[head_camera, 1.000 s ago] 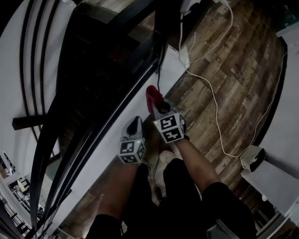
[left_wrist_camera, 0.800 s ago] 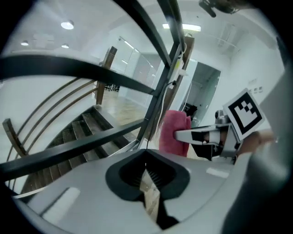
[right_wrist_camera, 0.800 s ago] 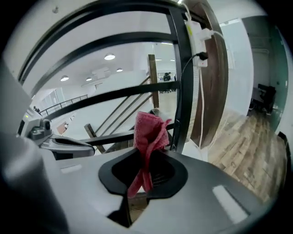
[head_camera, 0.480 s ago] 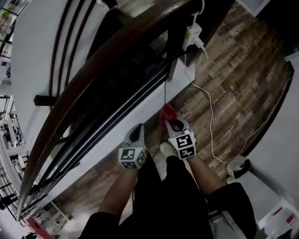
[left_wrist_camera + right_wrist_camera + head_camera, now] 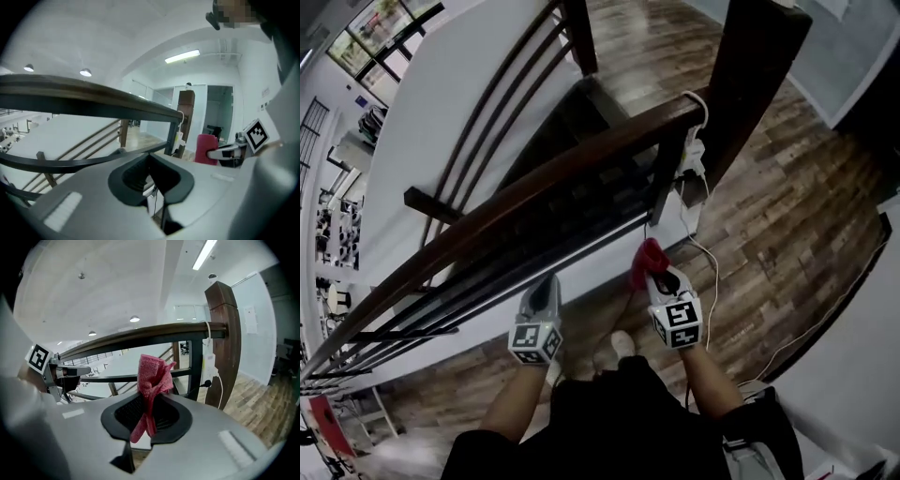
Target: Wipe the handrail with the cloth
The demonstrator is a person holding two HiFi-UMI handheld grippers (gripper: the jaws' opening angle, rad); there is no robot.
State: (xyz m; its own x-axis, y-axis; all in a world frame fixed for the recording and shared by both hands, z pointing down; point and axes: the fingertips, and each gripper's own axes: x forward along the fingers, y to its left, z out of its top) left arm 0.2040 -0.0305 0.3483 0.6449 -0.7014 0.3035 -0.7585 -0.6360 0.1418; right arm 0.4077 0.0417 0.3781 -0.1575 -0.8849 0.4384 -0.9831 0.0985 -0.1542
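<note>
cloth (image 5: 152,376): pink, bunched, upright | right gripper (image 5: 654,274): clenched on it | left gripper (image 5: 546,289): closed, bare | handrail (image 5: 534,192): ahead | both grippers lower in head view than earlier

Open air is lying between the cloth (image 5: 152,376) in your right claw (image 5: 150,401) and the handrail (image 5: 140,336) above. To its right, a post (image 5: 229,333) and a hanging cable (image 5: 219,392) are blocking; a lower rail (image 5: 112,378) is crossing ahead.

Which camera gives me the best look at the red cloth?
The right gripper view: the cloth sits centred and close, pinched upright by the right gripper. The head view shows only a small red bunch; the left gripper view, a distant red patch.
</note>
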